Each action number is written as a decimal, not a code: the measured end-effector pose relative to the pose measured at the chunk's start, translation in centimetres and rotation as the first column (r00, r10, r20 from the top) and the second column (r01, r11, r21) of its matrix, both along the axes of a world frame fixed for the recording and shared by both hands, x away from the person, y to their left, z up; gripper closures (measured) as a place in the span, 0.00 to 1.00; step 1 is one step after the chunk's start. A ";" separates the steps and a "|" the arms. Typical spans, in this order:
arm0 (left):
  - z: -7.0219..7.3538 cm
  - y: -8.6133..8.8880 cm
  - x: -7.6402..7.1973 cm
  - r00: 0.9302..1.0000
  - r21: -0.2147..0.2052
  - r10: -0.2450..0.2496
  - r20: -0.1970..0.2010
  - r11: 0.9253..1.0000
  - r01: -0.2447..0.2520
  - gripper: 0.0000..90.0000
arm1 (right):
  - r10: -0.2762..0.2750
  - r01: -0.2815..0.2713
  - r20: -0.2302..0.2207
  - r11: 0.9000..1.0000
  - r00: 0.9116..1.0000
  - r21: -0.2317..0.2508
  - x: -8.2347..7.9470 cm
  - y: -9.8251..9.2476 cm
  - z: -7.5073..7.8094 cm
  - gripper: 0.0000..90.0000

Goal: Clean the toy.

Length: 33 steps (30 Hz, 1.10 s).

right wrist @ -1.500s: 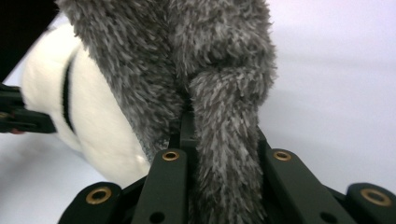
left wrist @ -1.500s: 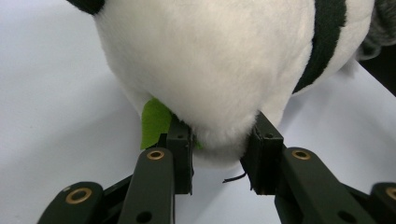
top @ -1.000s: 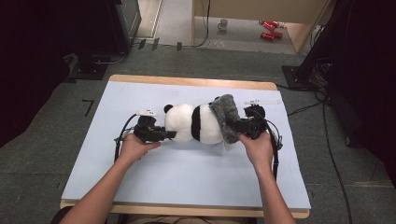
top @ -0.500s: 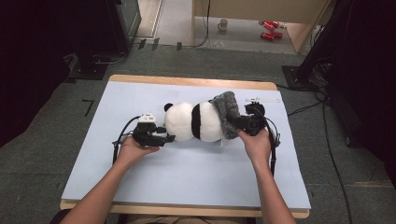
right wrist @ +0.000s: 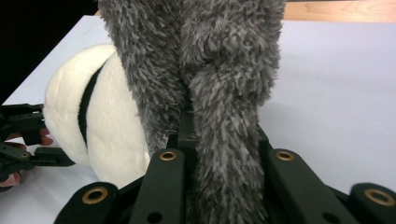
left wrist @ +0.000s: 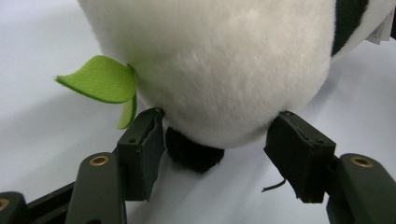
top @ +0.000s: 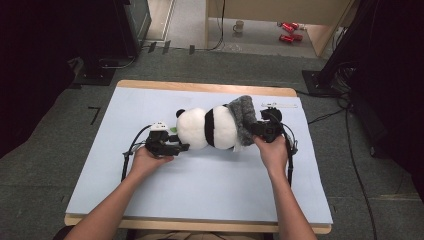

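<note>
**Letting go of the panda's head while the grey cloth stays gripped**

Comparing with a second ago, the left gripper (top: 181,147) has just been opening its jaws: they now stand apart on either side of the plush panda's (top: 207,128) white head, the pads just beside the fur and not squeezing it. The panda has shifted slightly toward the tabletop's (top: 200,195) left edge and lies on its side near the middle, closer to the far edge than the near one. The right gripper (top: 253,131) is clenched on the grey fuzzy cloth (top: 243,119), which wraps the panda's right end.

A green leaf (left wrist: 100,84) pokes out beside the head. The cloth hides the right jaws' pads and whatever part of the panda lies under it.
</note>
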<state>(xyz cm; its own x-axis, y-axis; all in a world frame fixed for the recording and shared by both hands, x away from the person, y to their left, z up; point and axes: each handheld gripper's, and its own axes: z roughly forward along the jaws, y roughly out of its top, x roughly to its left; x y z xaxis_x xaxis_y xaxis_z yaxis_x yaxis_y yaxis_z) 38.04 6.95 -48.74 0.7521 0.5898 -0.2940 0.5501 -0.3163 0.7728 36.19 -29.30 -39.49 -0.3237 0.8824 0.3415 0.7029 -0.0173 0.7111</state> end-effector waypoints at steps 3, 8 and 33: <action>-0.2 -0.4 -0.1 1.000 0.004 -0.004 0.019 1.000 0.004 0.40 | -0.007 0.007 -0.013 1.000 1.000 0.005 0.0 -0.1 -0.3 0.85; -0.2 -1.0 -0.2 0.999 -0.007 0.032 0.012 0.999 -0.032 0.45 | -0.005 0.005 -0.011 1.000 1.000 0.000 0.0 0.1 -0.5 0.85; 3.8 -0.1 -3.6 0.997 -0.059 -0.039 -0.062 0.998 0.035 0.83 | 0.129 -0.130 0.017 0.987 0.992 0.096 -2.8 2.2 4.4 0.86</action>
<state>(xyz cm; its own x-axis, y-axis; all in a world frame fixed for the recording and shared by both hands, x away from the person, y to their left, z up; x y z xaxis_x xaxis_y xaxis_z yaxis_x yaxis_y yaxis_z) 34.47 6.85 -44.92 0.7522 0.5425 -0.3741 0.5869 -0.2935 0.7546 33.42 -27.14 -35.13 -0.4369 0.7960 0.4189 0.6964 0.0045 0.7177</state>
